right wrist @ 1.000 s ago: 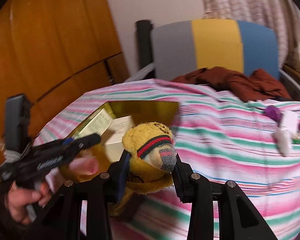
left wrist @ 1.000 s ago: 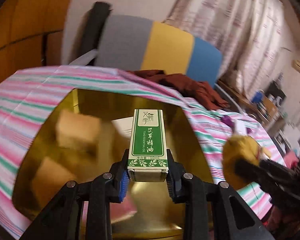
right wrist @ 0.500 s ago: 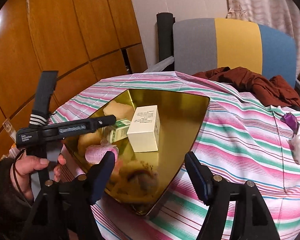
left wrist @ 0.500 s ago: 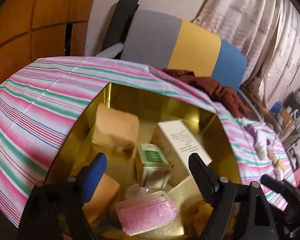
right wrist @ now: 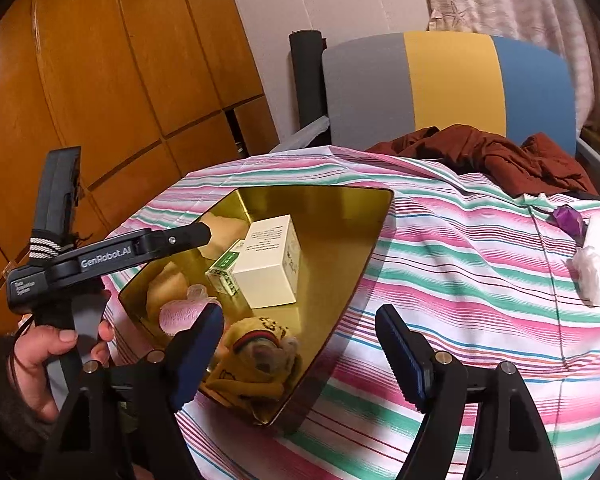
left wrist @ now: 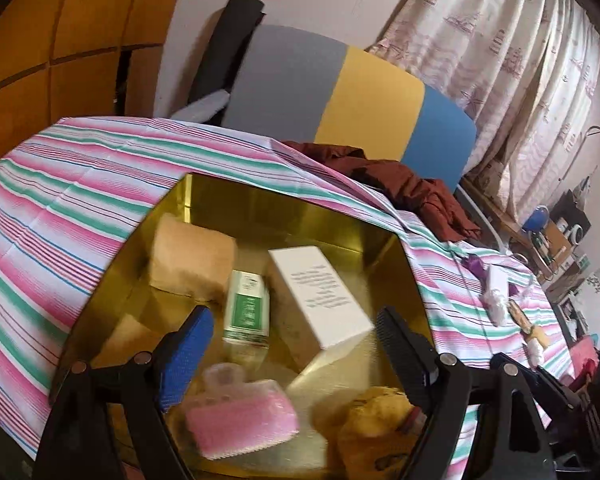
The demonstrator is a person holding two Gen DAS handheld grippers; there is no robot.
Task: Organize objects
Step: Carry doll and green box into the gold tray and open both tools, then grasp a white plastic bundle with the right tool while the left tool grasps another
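1. At the centre of both views sits the gold tin (left wrist: 340,220) (right wrist: 352,248), open-topped, resting on the striped cloth (left wrist: 60,208) (right wrist: 460,264) that covers the surface.
2. Inside it, a white box (left wrist: 320,292) (right wrist: 268,268) lies near the middle, touching a small green-and-white box (left wrist: 248,304) (right wrist: 224,272) on its left side in the left wrist frame.
3. Toward the tin's upper left in that frame lies a tan block (left wrist: 192,256); a second tan piece (left wrist: 128,332) sits below it by the left wall.
4. Along the lower edge of the left wrist frame a pink roll (left wrist: 240,424) (right wrist: 180,312) lies in the tin, blurred, and to its right a yellow knitted toy (left wrist: 376,420) (right wrist: 256,356) with a red-and-green band rests in the near corner.
5. The left gripper (left wrist: 292,352) hangs over the tin with its fingers spread wide and released, nothing between them; in the right wrist frame it shows at the left, held by a hand (right wrist: 40,352).
6. The right gripper (right wrist: 300,356) also has its fingers wide apart and empty, above the tin's near corner and the cloth.
7. On the cloth at the right of both frames lie small things, among them a white wad (left wrist: 496,300) (right wrist: 592,264) and a purple piece (left wrist: 474,264) (right wrist: 566,216).
8. Beyond the surface, a chair back (left wrist: 340,100) (right wrist: 448,84) in grey, yellow and blue carries a dark red garment (left wrist: 400,188) (right wrist: 500,156); curtains (left wrist: 500,60) fill the upper right.
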